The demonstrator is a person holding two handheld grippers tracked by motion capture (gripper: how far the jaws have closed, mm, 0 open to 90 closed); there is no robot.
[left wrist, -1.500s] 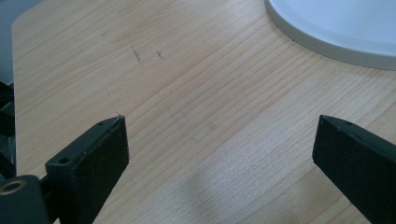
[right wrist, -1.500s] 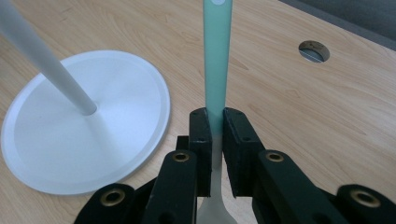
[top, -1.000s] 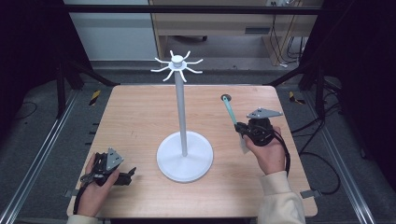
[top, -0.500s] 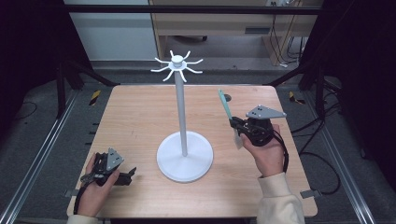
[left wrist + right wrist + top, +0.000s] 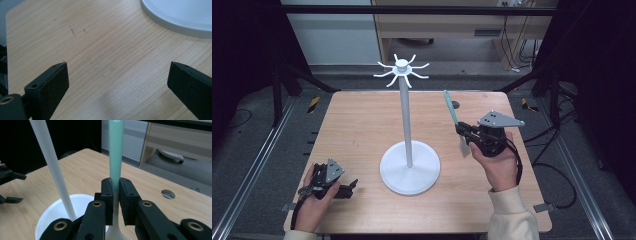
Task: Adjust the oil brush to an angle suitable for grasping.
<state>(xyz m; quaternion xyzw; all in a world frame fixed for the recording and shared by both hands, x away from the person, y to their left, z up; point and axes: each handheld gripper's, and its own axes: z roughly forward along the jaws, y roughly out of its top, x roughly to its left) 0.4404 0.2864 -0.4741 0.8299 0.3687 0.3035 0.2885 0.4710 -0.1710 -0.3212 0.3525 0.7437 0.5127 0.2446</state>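
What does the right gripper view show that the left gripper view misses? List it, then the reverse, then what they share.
Right gripper view alone: the right gripper shut on a green-handled utensil held upright, the stand's white pole, a round hole in the table, and the floor and furniture beyond the table.

Left gripper view alone: the left gripper with jaws wide apart and nothing between them, low over bare wood.

Both: the wooden table and the stand's white round base.

Grey floor — wooden cabinet behind
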